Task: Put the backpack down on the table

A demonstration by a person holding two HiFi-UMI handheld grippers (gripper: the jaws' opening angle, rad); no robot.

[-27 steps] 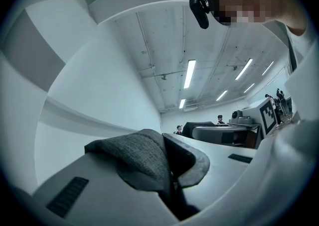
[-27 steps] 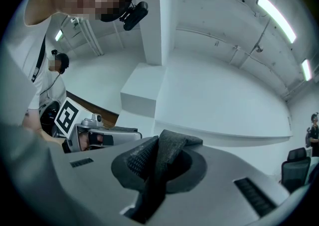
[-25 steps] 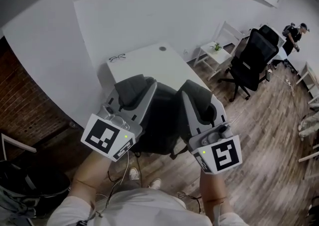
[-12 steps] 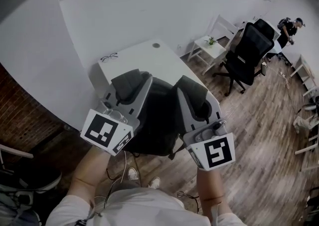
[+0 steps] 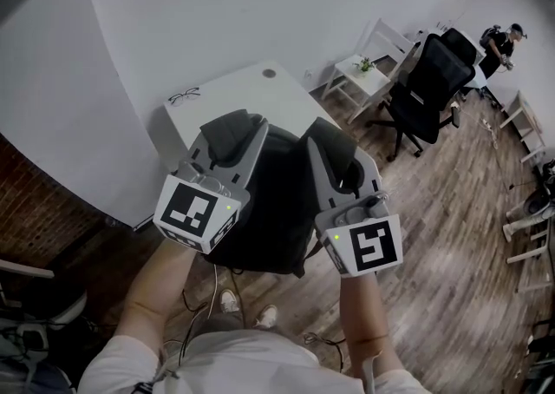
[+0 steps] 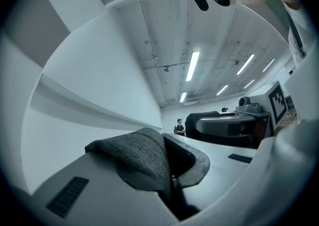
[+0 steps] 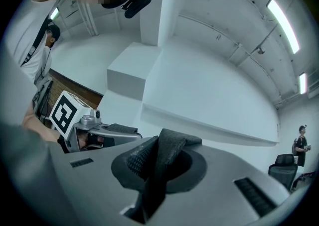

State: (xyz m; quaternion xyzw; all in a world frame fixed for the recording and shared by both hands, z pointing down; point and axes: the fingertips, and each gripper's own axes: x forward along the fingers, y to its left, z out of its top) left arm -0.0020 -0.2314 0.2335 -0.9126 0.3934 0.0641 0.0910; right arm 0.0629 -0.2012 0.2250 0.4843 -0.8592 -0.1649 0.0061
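Observation:
A black backpack (image 5: 270, 201) hangs between my two grippers, above the floor at the near edge of the white table (image 5: 227, 104). My left gripper (image 5: 236, 134) is shut on a grey shoulder strap (image 6: 143, 163), which bulges out of the closed jaws in the left gripper view. In the same way, my right gripper (image 5: 334, 147) is shut on the other strap (image 7: 168, 156), folded between its jaws. The left gripper (image 6: 172, 182) and the right gripper (image 7: 153, 182) both point slightly upward, side by side. The bag's lower part is hidden behind the grippers.
A pair of glasses (image 5: 182, 95) and a small round disc (image 5: 269, 73) lie on the table's far side. A black office chair (image 5: 429, 88) and a small white side table with a plant (image 5: 360, 71) stand to the right. A brick wall (image 5: 43, 201) is on the left and a person (image 5: 503, 41) stands far back.
Both grippers have carried the backpack forward and slightly down toward the table. The grips on the straps are unchanged.

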